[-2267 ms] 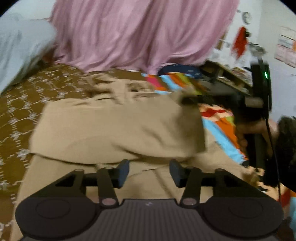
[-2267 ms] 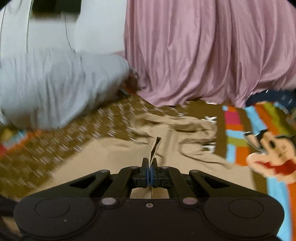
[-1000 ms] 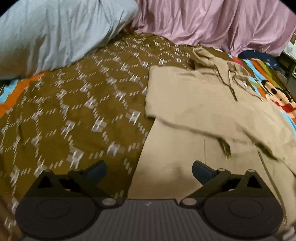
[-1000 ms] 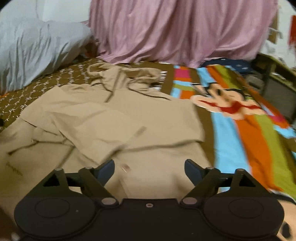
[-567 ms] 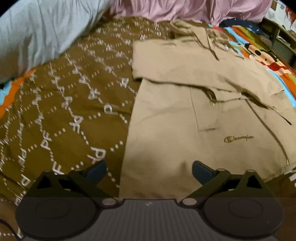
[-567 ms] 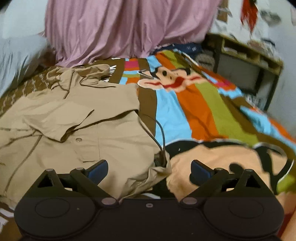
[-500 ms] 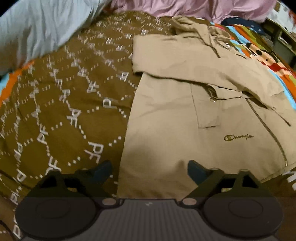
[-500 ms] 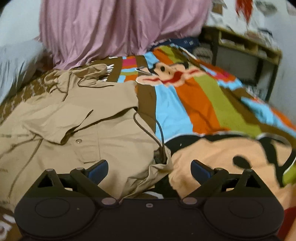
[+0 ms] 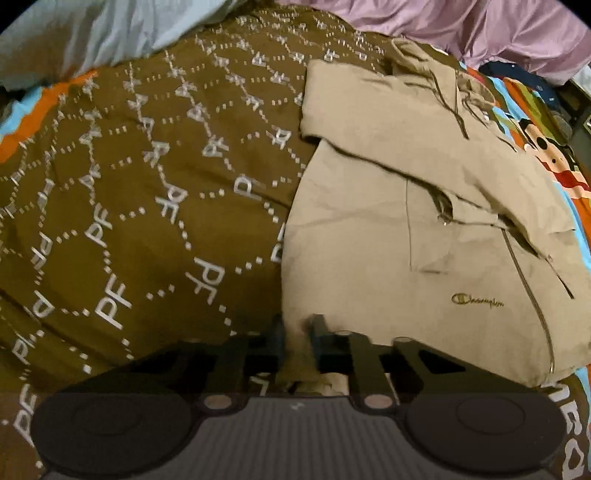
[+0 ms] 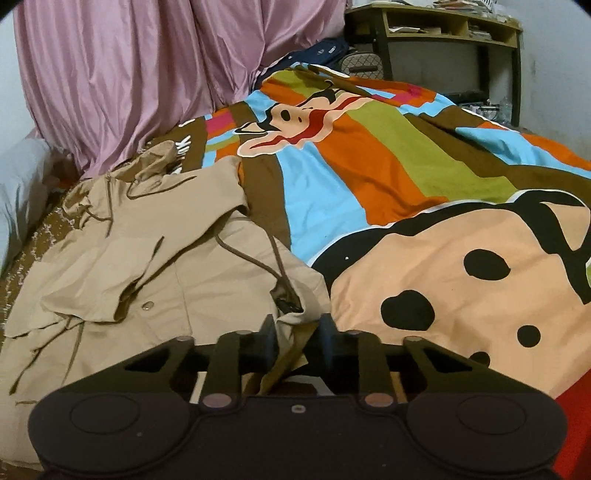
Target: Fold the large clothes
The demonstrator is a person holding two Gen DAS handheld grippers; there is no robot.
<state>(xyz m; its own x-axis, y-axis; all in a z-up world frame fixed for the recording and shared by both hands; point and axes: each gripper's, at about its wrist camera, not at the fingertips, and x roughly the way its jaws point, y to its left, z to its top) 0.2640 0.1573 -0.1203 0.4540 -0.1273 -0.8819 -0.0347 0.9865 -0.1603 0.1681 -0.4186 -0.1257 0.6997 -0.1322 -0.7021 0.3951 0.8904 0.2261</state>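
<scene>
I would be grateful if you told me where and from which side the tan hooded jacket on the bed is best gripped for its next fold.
Probably by its two near hem corners, approached from the bottom edge, since the tan hooded jacket lies flat with sleeves folded in. The left gripper and right gripper have just been closing, with hem fabric between their jaws.

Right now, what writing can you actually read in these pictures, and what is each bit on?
"Champion", stitched with a C logo, on the tan jacket.
"PF", repeated in white, some turned or upside down, on the brown cover.
White letters on the striped blanket by the hood: partly hidden, unreadable.
Papers on the shelf: too small to read.
</scene>
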